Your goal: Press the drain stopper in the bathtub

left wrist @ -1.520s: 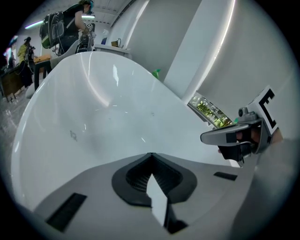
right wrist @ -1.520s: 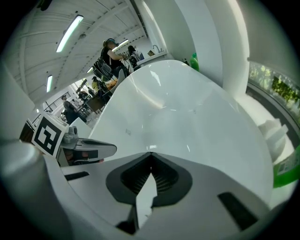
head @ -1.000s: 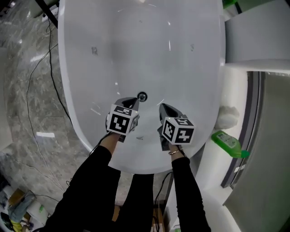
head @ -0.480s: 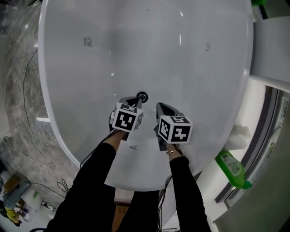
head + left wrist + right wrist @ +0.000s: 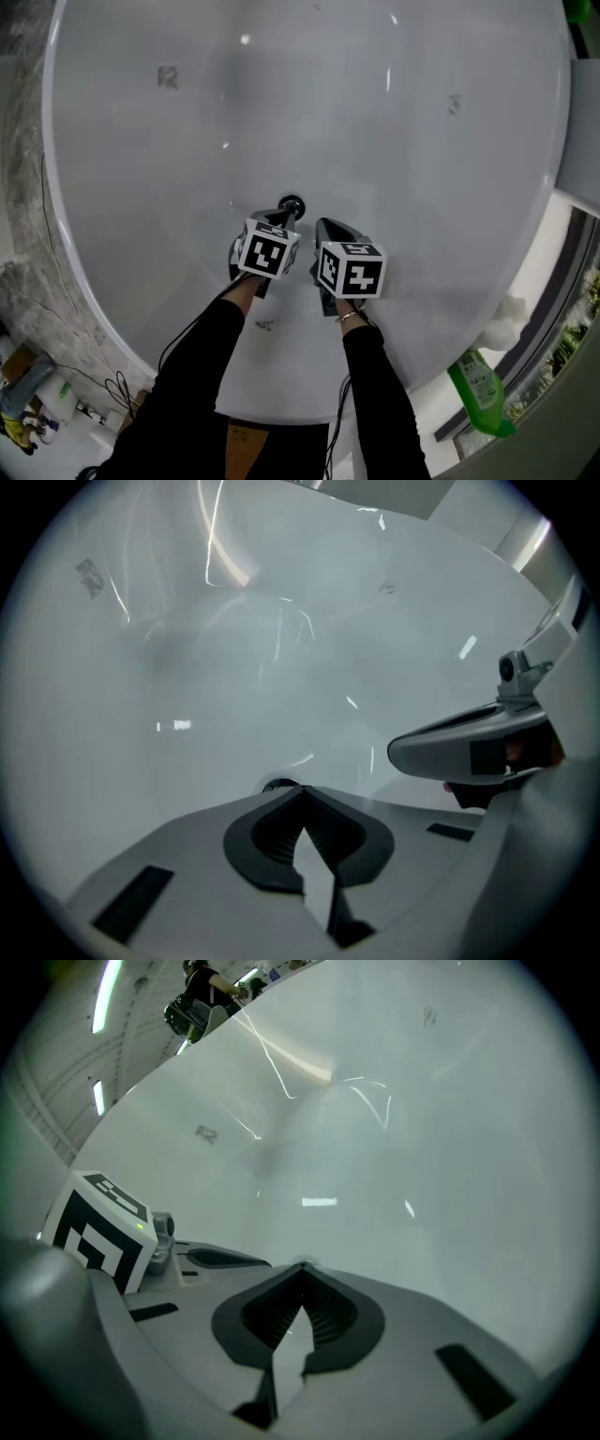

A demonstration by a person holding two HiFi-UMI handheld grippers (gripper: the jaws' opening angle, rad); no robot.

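Glossy oval bathtub (image 5: 394,141): left gripper (image 5: 285,215), right gripper (image 5: 324,226) fingers closed beside round drain stopper (image 5: 292,203).

My head camera looks steeply down from above into the white bathtub (image 5: 141,187), taking in nearly the whole basin. The camera on my left claw (image 5: 284,215) sits low and close to the tub floor, facing along its jaws, with my right claw (image 5: 324,226) at that view's right edge. The right claw's camera looks the same way, catching the left claw's marker cube (image 5: 98,1222) at its left. All three share the tub's floor.
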